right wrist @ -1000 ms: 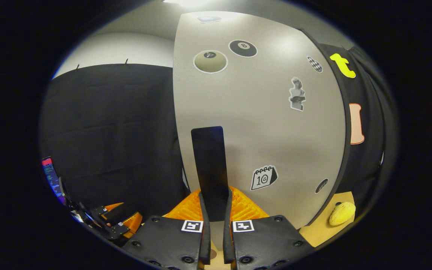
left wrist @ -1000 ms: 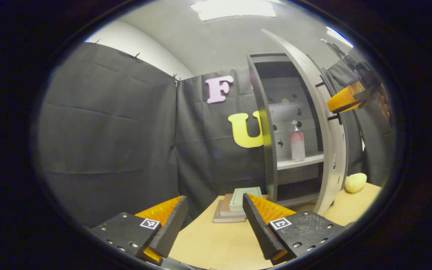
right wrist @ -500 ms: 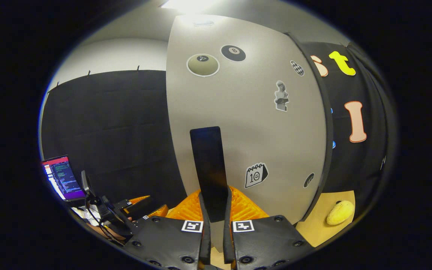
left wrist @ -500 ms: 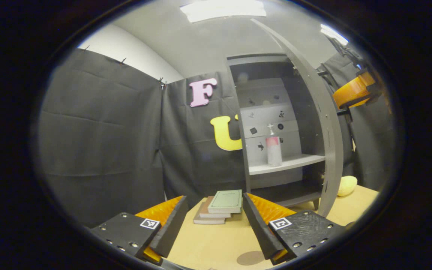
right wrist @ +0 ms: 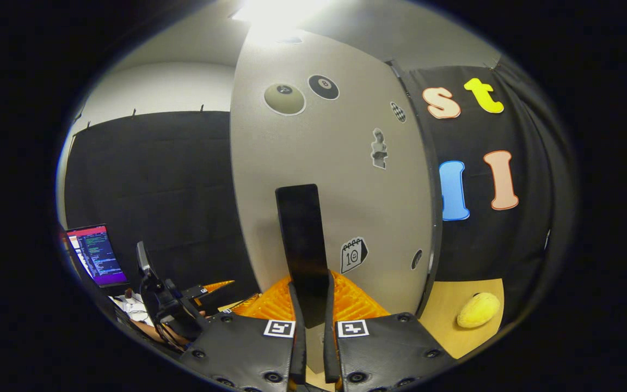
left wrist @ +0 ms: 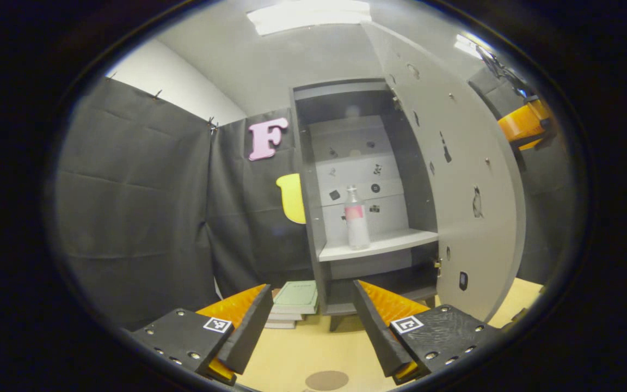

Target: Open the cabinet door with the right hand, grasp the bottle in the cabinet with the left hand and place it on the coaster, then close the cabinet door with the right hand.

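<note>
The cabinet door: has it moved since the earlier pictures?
Yes. The cabinet door has swung further open, away from the cabinet frame, held by the right gripper; the bottle stands fully exposed.

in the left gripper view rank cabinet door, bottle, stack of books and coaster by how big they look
1. cabinet door, by far.
2. stack of books.
3. bottle and coaster look about alike; the coaster lies nearer the camera, so I won't rank them.

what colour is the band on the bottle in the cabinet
Pink, on a pale, whitish bottle standing on the cabinet shelf; it shows best in the left gripper view.
</note>
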`<state>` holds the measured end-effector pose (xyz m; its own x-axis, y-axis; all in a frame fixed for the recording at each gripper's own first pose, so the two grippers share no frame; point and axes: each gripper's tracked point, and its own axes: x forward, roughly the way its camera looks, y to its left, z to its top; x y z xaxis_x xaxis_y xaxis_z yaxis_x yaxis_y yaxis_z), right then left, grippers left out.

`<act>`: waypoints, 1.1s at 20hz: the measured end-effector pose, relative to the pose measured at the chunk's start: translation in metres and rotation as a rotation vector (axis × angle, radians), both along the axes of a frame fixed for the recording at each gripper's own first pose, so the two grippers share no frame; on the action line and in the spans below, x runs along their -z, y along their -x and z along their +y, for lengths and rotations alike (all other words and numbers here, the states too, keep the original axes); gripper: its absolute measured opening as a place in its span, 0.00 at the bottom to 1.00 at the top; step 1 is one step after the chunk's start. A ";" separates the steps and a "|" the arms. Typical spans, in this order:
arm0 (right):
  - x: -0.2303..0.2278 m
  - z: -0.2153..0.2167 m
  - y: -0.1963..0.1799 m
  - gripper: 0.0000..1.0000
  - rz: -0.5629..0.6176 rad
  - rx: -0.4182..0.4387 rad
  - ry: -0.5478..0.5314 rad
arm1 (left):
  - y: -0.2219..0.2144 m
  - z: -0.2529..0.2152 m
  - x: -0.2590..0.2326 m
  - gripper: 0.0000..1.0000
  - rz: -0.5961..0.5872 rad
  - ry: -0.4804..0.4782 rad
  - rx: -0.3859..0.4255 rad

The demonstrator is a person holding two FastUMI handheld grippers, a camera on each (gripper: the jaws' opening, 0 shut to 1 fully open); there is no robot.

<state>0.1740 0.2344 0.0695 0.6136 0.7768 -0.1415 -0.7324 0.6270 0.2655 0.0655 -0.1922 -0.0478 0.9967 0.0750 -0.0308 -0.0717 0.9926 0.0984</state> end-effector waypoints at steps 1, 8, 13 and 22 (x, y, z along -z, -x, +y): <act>0.000 -0.002 0.000 0.14 0.000 0.006 -0.001 | 0.000 -0.009 -0.001 0.88 -0.001 0.001 0.006; -0.001 -0.018 -0.008 0.14 -0.027 0.069 -0.011 | 0.004 -0.055 -0.009 0.88 -0.016 -0.011 0.017; -0.001 -0.033 -0.016 0.14 -0.073 0.142 0.008 | 0.007 -0.075 -0.017 0.88 -0.023 -0.008 -0.004; -0.011 -0.049 -0.004 0.28 -0.090 0.140 -0.029 | -0.007 -0.082 -0.046 0.88 -0.047 0.002 0.003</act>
<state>0.1775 0.1851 0.0808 0.7254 0.6857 -0.0600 -0.6601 0.7178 0.2217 0.0725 -0.2746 -0.0022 0.9973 0.0721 0.0156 -0.0732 0.9930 0.0925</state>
